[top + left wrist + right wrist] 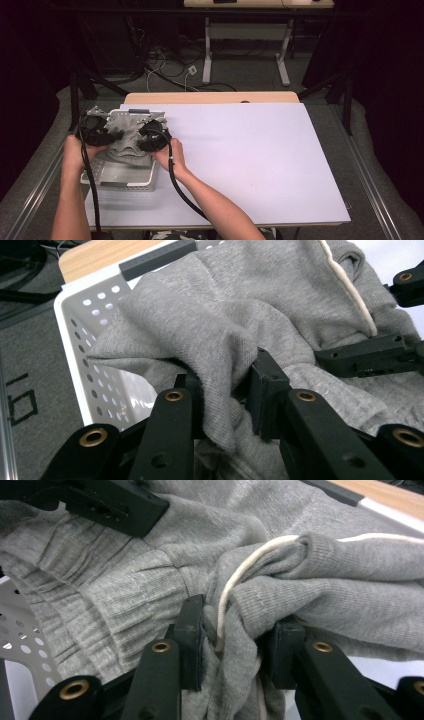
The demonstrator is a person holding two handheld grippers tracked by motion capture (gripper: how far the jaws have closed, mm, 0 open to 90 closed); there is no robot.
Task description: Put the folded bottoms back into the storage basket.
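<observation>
High view showed a person's two bare forearms reaching in from the bottom edge to a white perforated plastic basket (131,186) that sat at the left end of a pale lilac worktop (250,155), close to its left edge. A grey knitted garment (126,135) was bunched above and inside the basket, and both grippers were on it: the left gripper (97,131) at its left side and the right gripper (152,137) at its right, each with a black cable trailing back along the arm. Left gripper view had that gripper's black jaws closed on a hanging fold of the grey garment (225,385), pinched between the pads, with the basket's white holed wall (95,365) just beside and below the cloth and a strip of wooden edge beyond it. Right gripper view had the right gripper (235,635) clamped on a gathered bunch of the same garment (325,580), and a cream drawstring cord (235,580) ran down into the grip between the jaws; ribbed cuff-like knit lay to the left of the grip.
</observation>
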